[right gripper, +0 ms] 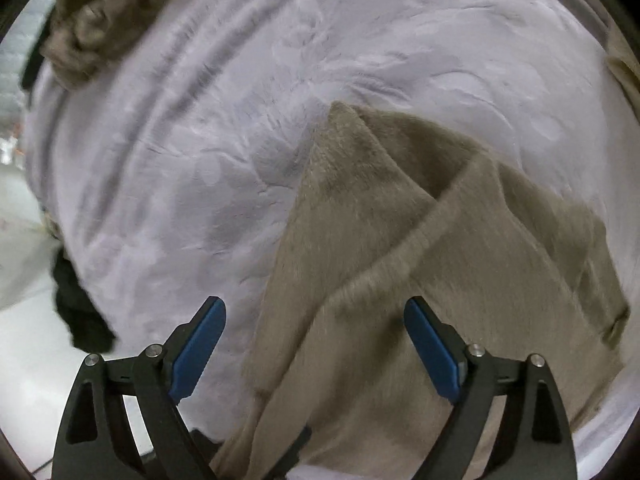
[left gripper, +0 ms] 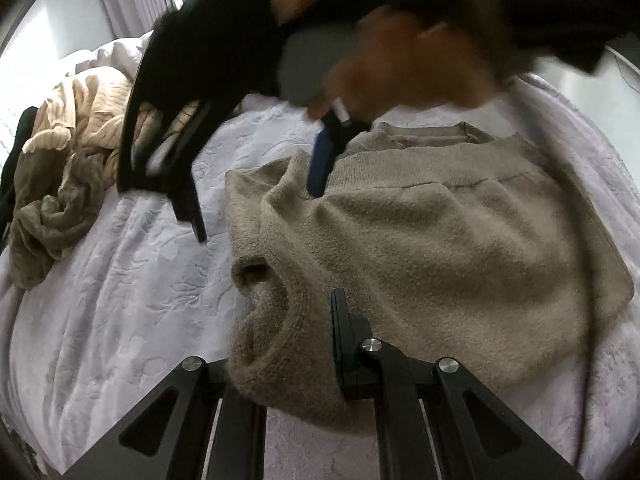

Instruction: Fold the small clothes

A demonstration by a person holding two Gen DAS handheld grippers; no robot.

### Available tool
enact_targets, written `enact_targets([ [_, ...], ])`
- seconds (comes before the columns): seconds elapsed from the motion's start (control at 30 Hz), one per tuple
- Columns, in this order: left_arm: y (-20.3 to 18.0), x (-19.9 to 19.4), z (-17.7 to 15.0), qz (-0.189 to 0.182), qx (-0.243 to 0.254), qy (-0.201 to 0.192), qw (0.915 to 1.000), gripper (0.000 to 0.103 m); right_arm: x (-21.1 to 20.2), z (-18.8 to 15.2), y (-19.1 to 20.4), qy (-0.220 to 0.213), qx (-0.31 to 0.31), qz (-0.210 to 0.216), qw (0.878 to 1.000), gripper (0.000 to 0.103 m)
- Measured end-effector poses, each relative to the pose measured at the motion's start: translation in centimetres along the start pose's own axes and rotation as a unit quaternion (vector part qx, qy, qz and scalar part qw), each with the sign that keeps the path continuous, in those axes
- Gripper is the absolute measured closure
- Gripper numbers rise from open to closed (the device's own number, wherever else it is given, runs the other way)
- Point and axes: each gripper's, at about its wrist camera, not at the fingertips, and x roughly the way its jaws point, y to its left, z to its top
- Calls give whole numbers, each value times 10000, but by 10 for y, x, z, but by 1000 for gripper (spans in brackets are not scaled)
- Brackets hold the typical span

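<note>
In the left wrist view, a crumpled heap of cream and tan garments (left gripper: 68,168) is being shown at the left edge of the frame, lying on a pale lilac embossed bedspread (left gripper: 120,312). A dark garment (left gripper: 16,148) is being glimpsed at the far left, just beside that heap. Toward the centre, a beige fleece sweater (left gripper: 440,248) is being displayed spread over the bedspread, its ribbed hem turned toward the top of the frame. A fold of the sweater at lower centre is being clamped by the left gripper (left gripper: 304,344); only one finger (left gripper: 340,332) is visible, the other being hidden under the fabric. Across the top of the frame, the right gripper (left gripper: 256,184) is being held by a blurred hand (left gripper: 400,68), with one blue-padded finger touching the sweater's far edge.

In the right wrist view, the crumpled heap (right gripper: 92,20) is being seen at the upper left, well apart from the sweater. The bedspread (right gripper: 200,140) is filling the centre. The right gripper (right gripper: 316,344) is being held spread wide, its blue pads (right gripper: 200,348) apart, with nothing caught between them; the sweater (right gripper: 400,280) is lying beneath and between them, filling the lower right, a folded corner pointing toward the frame's centre
</note>
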Motion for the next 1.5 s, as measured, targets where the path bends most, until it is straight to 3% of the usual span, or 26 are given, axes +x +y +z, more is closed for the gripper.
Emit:
enact_targets([
  [0.1, -1, 0, -1, -28, 57, -5, 10000, 92, 17, 10, 1, 201, 58, -313, 9993, 10],
  [0.13, -1, 0, 0, -34, 70, -4, 10000, 92, 20, 11, 1, 184, 65, -351, 9992, 17],
  [0.17, -1, 0, 0, -35, 79, 3, 10000, 92, 20, 9, -1, 113, 58, -391, 9992, 31],
  [0.2, -1, 0, 1, -41, 75, 21, 10000, 92, 18, 6, -4, 41, 29, -547, 9985, 74],
  [0.23, -1, -1, 2, -39, 61, 47, 10000, 92, 15, 9, -4, -10, 57, -493, 9988, 87],
  [0.33, -3, -12, 8, -117, 70, -44, 9999, 92, -11, -10, -29, -491, 404, 292, 9975, 88],
  [0.43, -19, -31, 24, -231, 270, -280, 9990, 92, -44, -40, -60, -1045, 668, 1011, 9871, 88],
  [0.53, -44, -51, 42, -408, 478, -558, 9965, 92, -82, -81, -100, -1693, 989, 1599, 9675, 88],
  [0.77, -129, -86, 79, -972, 1224, -1062, 9820, 92, -137, -192, -190, -2956, 1587, 2188, 9163, 88],
  [0.87, -175, -91, 84, -1251, 1593, -1120, 9728, 92, -139, -246, -233, -3365, 1915, 2264, 8938, 88],
  [0.97, -217, -85, 79, -1487, 1897, -1011, 9652, 92, -125, -293, -278, -3556, 2382, 2334, 8731, 88],
  [1.07, -256, -69, 66, -1695, 2240, -809, 9563, 92, -91, -326, -316, -3501, 2816, 2263, 8642, 88],
  [1.2, -299, -31, 38, -1752, 2663, -233, 9475, 92, -17, -339, -349, -3128, 3419, 2231, 8576, 88],
  [1.33, -316, -18, 25, -1669, 2816, 32, 9449, 92, 7, -348, -363, -3215, 3679, 2567, 8339, 88],
  [1.5, -317, -30, 31, -1622, 2670, 102, 9499, 89, -6, -347, -360, -3194, 3488, 2535, 8438, 87],
])
